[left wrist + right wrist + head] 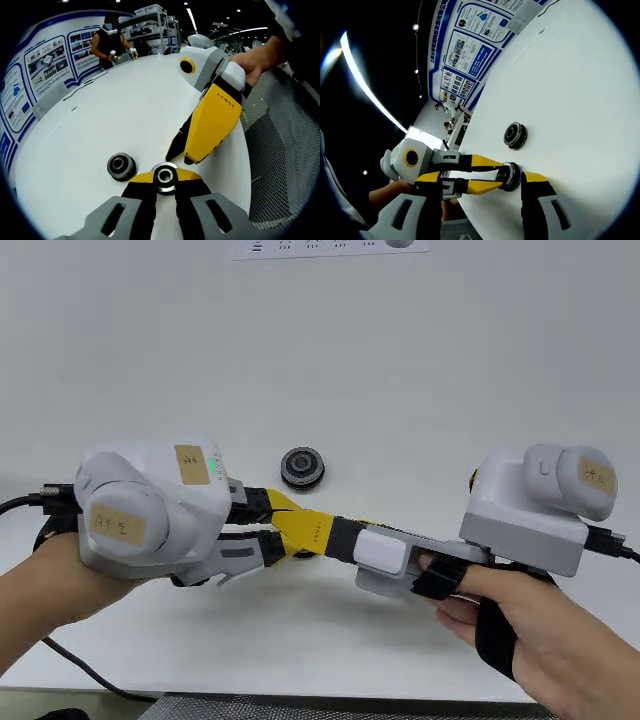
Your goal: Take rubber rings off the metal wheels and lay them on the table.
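A metal wheel (165, 176) with a silvery rim sits between the yellow tips of my left gripper (165, 181), which is shut on it just above the white table (100, 100). In the right gripper view the same wheel (509, 175) lies between the wide-apart jaws of my right gripper (482, 179), with one yellow fingertip (534, 178) right beside it. The right gripper is open. In the head view both grippers meet at mid-table, the left gripper (285, 530) coming from the left. A second wheel (302, 467) with a black rubber ring lies flat on the table just beyond them.
The white table (400, 360) stretches far back, with a printed sheet (330, 248) at its far edge. Its front edge (300, 695) runs close below the hands. A black cable (80, 665) trails off the left gripper. People stand at the far end of the table (112, 42).
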Tool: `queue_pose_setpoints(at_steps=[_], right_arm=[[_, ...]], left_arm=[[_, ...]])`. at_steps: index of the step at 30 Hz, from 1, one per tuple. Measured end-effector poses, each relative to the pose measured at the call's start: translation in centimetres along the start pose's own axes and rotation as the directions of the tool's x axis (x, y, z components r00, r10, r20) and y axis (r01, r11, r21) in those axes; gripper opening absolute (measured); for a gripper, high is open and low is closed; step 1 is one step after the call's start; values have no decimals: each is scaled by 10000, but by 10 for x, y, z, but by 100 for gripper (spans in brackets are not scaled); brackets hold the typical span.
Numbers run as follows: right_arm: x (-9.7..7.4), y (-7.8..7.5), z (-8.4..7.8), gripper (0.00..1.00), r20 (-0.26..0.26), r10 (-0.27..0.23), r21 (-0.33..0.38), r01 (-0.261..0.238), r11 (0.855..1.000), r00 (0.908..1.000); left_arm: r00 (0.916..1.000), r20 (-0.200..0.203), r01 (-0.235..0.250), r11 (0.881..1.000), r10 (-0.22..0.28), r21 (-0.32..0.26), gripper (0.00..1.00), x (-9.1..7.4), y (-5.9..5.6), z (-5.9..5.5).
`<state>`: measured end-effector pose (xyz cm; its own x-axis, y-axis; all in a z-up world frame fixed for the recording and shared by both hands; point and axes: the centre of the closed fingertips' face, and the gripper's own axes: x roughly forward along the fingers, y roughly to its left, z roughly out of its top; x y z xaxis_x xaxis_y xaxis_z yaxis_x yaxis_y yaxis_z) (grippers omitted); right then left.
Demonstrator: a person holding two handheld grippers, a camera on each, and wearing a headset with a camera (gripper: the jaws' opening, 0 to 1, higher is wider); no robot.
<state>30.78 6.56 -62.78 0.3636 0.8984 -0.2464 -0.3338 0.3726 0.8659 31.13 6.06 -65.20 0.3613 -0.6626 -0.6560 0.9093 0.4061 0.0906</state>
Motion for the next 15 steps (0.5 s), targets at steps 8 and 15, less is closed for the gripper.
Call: queue_pose_setpoints(at_steps=[8, 15], right_arm=[[2, 2, -3, 64, -150, 86, 188, -83, 9998, 9999], [2, 3, -3, 64, -127, 112, 233, -109, 9997, 9999]], left_arm=[[10000, -13, 8, 10000, -8, -27, 13, 0, 0, 0], [10000, -12, 27, 10000, -27, -37, 13, 1, 1, -1]])
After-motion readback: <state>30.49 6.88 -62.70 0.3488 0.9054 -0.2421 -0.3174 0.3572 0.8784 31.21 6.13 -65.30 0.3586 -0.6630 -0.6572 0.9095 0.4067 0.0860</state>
